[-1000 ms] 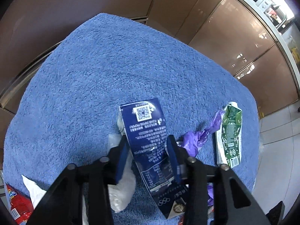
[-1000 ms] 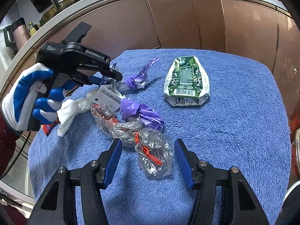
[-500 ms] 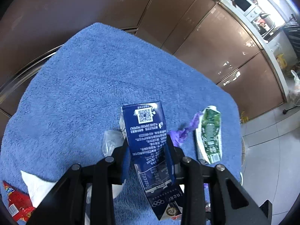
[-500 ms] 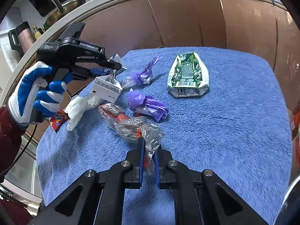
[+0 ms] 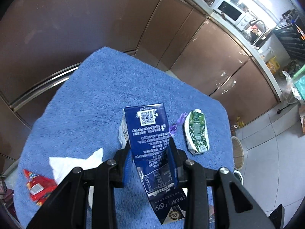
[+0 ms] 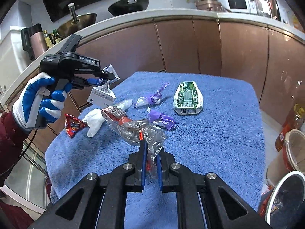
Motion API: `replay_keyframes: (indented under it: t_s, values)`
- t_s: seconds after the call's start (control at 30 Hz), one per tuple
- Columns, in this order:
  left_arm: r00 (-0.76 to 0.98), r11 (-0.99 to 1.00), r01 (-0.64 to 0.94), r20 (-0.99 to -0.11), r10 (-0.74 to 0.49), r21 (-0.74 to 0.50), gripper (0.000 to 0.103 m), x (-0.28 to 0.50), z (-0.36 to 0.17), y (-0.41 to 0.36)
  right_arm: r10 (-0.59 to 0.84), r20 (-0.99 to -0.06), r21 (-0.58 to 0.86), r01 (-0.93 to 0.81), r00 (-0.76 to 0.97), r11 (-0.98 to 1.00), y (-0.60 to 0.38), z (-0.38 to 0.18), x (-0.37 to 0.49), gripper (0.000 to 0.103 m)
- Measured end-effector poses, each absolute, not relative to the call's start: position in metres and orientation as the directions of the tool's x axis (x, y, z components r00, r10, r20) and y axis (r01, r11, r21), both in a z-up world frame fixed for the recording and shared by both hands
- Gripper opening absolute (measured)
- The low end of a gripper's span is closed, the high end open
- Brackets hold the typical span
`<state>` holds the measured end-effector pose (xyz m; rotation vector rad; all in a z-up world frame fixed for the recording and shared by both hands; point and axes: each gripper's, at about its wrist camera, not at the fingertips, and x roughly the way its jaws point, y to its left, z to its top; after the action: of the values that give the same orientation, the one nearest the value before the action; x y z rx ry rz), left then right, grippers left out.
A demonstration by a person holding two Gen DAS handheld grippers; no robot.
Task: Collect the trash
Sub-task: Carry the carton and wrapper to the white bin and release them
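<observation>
My left gripper [image 5: 149, 148] is shut on a dark blue milk carton [image 5: 148, 133], held up above the blue towel [image 5: 91, 103]. From the right wrist view the same left gripper [image 6: 103, 77], in a blue-and-white gloved hand [image 6: 38, 99], holds that carton [image 6: 103, 93] at the towel's left edge. My right gripper [image 6: 151, 150] is shut on a crumpled clear plastic wrapper with red bits [image 6: 133, 126], lifting one end. A flattened green carton [image 6: 187, 97] lies on the towel beyond, also the green carton [image 5: 197, 131] in the left wrist view.
Two purple wrappers [image 6: 162, 118] [image 6: 152, 97], a white tissue [image 6: 94, 120] and a red snack packet [image 6: 73, 125] lie on the towel [image 6: 219, 133]. Brown cabinets [image 6: 190, 45] stand behind. Round bins [image 6: 286, 196] sit at the right on the floor.
The right gripper closed on the clear wrapper and rose with it. The left gripper tightened on the blue carton and lifted it off the towel, pulling back and up.
</observation>
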<state>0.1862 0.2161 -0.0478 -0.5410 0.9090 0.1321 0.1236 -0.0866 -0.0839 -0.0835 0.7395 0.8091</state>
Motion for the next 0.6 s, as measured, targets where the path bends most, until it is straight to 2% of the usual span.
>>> replay_keyframes:
  t_s: [0.3, 0.6]
  values:
    - [0.657, 0.904, -0.245, -0.746, -0.110, -0.349, 0.031, 0.155, -0.013, 0.186, 0.577, -0.567, 0.158, -0.610, 0.588, 0.776, -0.119, -0.056, 0.085, 0.009]
    - [0.633, 0.960, -0.006, -0.744, -0.213, -0.280, 0.031, 0.176, -0.005, 0.075, 0.431, -0.535, 0.191, -0.393, 0.727, 0.899, -0.201, -0.056, 0.091, 0.009]
